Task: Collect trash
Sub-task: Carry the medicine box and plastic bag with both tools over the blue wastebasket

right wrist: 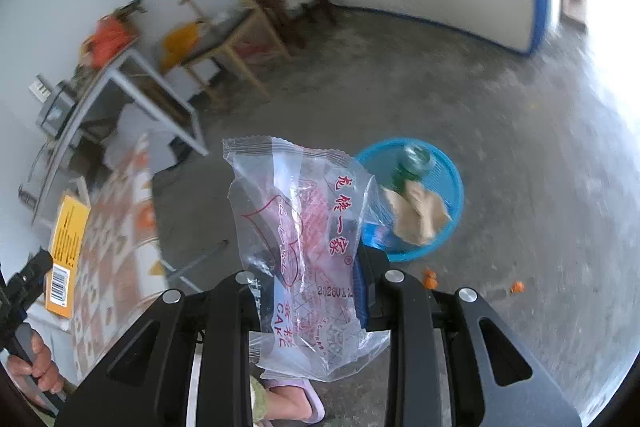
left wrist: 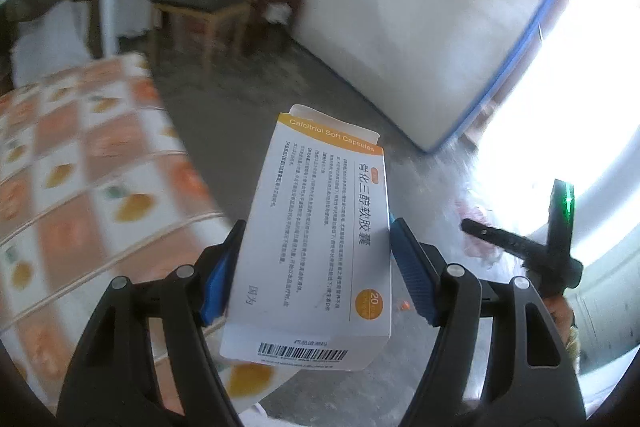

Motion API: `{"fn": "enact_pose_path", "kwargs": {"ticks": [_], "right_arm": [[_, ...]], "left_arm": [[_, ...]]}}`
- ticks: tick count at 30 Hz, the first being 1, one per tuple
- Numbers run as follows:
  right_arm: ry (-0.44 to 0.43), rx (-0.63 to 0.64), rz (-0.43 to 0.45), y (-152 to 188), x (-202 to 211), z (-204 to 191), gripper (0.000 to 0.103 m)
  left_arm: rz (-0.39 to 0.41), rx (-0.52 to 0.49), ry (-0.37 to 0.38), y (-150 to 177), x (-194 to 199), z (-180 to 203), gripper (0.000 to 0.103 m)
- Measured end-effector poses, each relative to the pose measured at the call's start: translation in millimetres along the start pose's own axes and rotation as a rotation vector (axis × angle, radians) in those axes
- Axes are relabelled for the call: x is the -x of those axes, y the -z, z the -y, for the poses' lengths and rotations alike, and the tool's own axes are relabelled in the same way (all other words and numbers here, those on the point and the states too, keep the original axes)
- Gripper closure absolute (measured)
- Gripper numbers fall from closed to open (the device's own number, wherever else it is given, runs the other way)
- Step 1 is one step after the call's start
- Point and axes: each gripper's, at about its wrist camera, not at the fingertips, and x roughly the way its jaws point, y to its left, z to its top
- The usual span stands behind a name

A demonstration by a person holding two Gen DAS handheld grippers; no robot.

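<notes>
Left gripper [left wrist: 312, 259]: fingers pinching white-orange medicine box [left wrist: 316, 243] by long edges, above floor off counter [left wrist: 80, 167] edge. Right gripper [right wrist: 308, 291]: fingers clamped on clear cake wrapper [right wrist: 304, 247]. Blue basket [right wrist: 456, 183] on floor at 1 o'clock of wrapper, holding green bottle [right wrist: 412, 163], crumpled brown paper [right wrist: 420, 215].

The left gripper [left wrist: 312, 263] points steeply downward, its blue-padded jaws standing wide and pressing on the two long edges of a flat medicine box [left wrist: 316, 239] held between them. The right gripper [right wrist: 308, 291] also tilts downward, jaws narrow and pinched on a clear plastic wrapper [right wrist: 304, 239] that sticks out ahead of its fingertips. A hand [right wrist: 36, 363] grips the left gripper's handle, and a slippered foot [right wrist: 292, 401] shows below the right gripper.
</notes>
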Motion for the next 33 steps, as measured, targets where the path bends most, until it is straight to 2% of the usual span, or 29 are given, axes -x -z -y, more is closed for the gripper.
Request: {"fn": "enact_pose_path", "kwargs": {"ticks": [5,8,11,15,17,19,22,25,29,32,33], "right_arm": [[0.019,-0.087,-0.052,12.5,-30.5,37.3,0.077],[0.024,-0.132,-0.075,17.1,-47.7,57.2,0.077],[0.026,-0.168,-0.094,23.3,-57.4,74.7,0.077],[0.034,-0.212,-0.115,32.2,-65.3,98.7,0.077],[0.04,-0.223,-0.122,33.0,-71.0,105.2,0.076],[0.038,-0.237,-0.13,33.2,-77.4,110.2,0.076],[0.039,-0.238,-0.137,29.9,-92.6,115.6,0.076],[0.034,-0.225,-0.15,21.7,-111.0,116.5,0.076],[0.054,-0.178,-0.166,6.8,-139.0,109.5,0.076],[0.073,-0.129,-0.168,-13.2,-167.9,99.4,0.073],[0.082,-0.105,-0.165,-19.9,-177.0,95.2,0.07]], "left_arm": [[-0.169,-0.024,0.052,-17.8,-86.9,35.7,0.035],[-0.294,0.016,0.065,-25.3,-152.5,49.1,0.035],[-0.377,0.062,0.047,-32.4,-207.6,56.4,0.035],[-0.427,0.092,0.013,-44.6,-263.1,69.1,0.033],[-0.449,0.138,0.027,-50.9,-291.1,70.0,0.018],[-0.427,0.184,0.033,-50.9,-304.4,66.5,0.018],[-0.435,0.212,0.043,-47.9,-313.3,58.6,0.018],[-0.433,0.255,0.07,-42.1,-303.9,51.6,0.018],[-0.384,0.253,0.101,-47.2,-269.5,46.6,0.018],[-0.33,0.227,0.112,-52.3,-225.5,36.0,0.018],[-0.301,0.201,0.11,-53.7,-203.2,34.8,0.018]]}}
